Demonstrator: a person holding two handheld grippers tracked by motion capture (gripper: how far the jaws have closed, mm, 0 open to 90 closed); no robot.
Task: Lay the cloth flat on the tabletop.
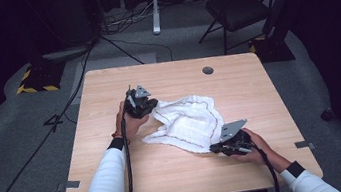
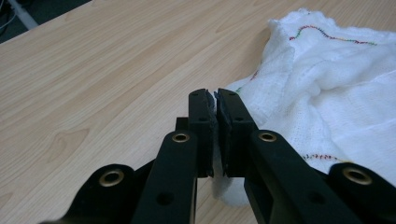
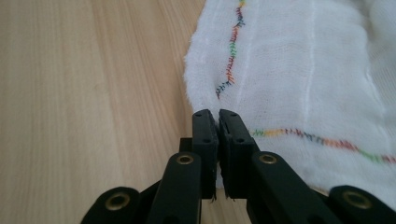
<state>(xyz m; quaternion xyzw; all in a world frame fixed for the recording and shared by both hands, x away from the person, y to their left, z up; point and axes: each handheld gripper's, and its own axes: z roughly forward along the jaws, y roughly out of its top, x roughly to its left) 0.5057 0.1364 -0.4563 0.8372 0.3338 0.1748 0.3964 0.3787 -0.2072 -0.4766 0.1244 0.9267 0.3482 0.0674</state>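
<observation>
High view: a white woven cloth with multicoloured stitched lines (image 1: 187, 123) lies rumpled near the middle of the pale wooden table (image 1: 120, 184). The left gripper (image 1: 140, 105) meets the cloth's far-left corner; the right gripper (image 1: 228, 144) meets its near-right corner.

Left gripper view: the black jaws of the left gripper (image 2: 215, 100) stand pressed together, with a fold of the cloth (image 2: 327, 93) pinched between the pads.

Right gripper view: the jaws of the right gripper (image 3: 218, 117) are closed to a thin slit at the cloth's (image 3: 303, 70) corner, its edge caught between them.
</observation>
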